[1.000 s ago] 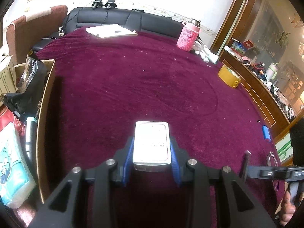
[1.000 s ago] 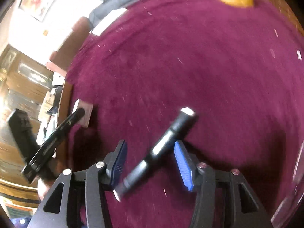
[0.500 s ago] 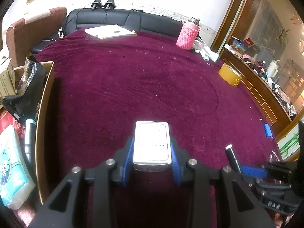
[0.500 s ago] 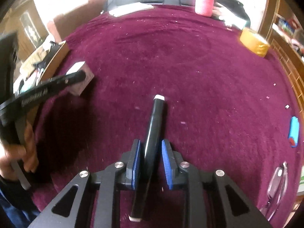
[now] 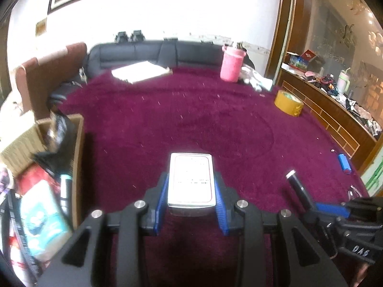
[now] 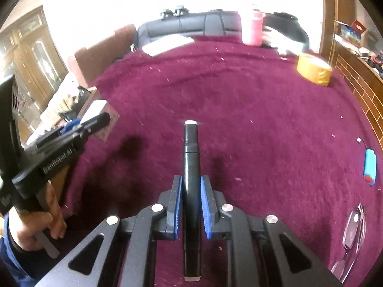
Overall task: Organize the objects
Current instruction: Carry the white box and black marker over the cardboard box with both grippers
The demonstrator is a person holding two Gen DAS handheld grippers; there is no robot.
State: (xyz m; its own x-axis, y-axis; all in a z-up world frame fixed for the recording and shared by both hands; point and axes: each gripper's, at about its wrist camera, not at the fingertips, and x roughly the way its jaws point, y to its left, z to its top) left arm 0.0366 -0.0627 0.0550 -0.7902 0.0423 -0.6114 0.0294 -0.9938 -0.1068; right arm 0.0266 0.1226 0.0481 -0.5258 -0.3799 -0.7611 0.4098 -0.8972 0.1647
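My left gripper [image 5: 190,186] is shut on a small white box with a thin red border [image 5: 190,179], held above the maroon carpeted table [image 5: 191,114]. My right gripper [image 6: 191,191] is shut on a black marker with white ends [image 6: 190,157], which points straight ahead between the blue pads and hangs over the table. In the left wrist view the marker [image 5: 298,186] and the right gripper [image 5: 335,209] show at the lower right. In the right wrist view the left gripper [image 6: 95,122] with the white box [image 6: 95,110] is at the left, held by a hand [image 6: 36,224].
A cardboard box [image 5: 71,143] full of packets stands at the table's left edge. A tape roll [image 5: 288,105], a pink bottle [image 5: 231,65] and white papers [image 5: 141,71] lie far back. A blue cylinder [image 6: 369,167] and glasses [image 6: 352,234] lie right. A wooden sideboard [image 5: 335,114] runs along the right.
The right gripper closed on the black marker, which lay slanted between open jaws before, and lifted it to point straight ahead. The left gripper rose slightly with the white box.
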